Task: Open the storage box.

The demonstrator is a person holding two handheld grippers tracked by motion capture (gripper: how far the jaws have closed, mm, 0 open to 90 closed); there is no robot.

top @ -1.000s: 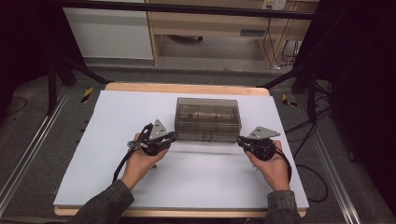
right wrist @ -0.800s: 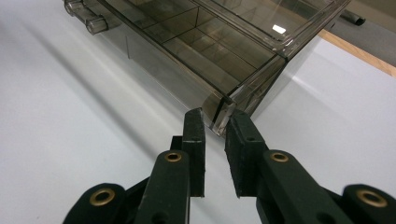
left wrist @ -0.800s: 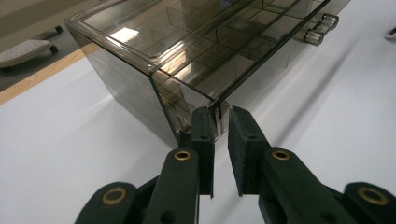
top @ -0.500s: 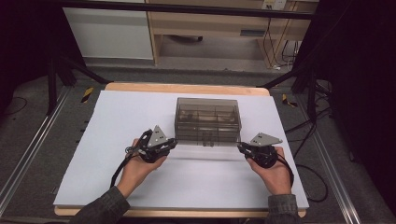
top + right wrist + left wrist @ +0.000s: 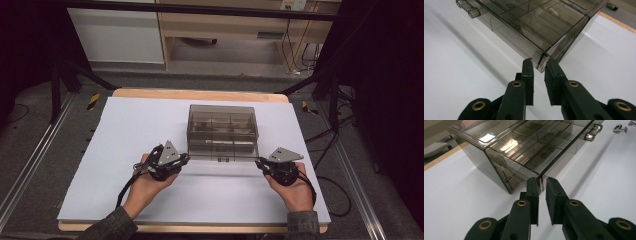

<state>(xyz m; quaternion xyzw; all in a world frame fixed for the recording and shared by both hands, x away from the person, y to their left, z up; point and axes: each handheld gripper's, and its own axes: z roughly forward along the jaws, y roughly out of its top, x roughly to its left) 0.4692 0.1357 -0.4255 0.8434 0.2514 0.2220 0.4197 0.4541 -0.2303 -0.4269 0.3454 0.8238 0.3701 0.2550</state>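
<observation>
Item: smoked-plastic divided organiser box (image 5: 222,131), between my tongs on white worktop (image 5: 125,130); my left tongs (image 5: 186,158) pinch its near front corner, my right tongs (image 5: 260,162) pinch the opposite one

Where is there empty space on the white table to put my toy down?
The white mat is bare left of the smoky plastic box, and bare again near the front edge between the person's two forearms. It is crowded at the box's front corners, where the left gripper and right gripper sit.
</observation>
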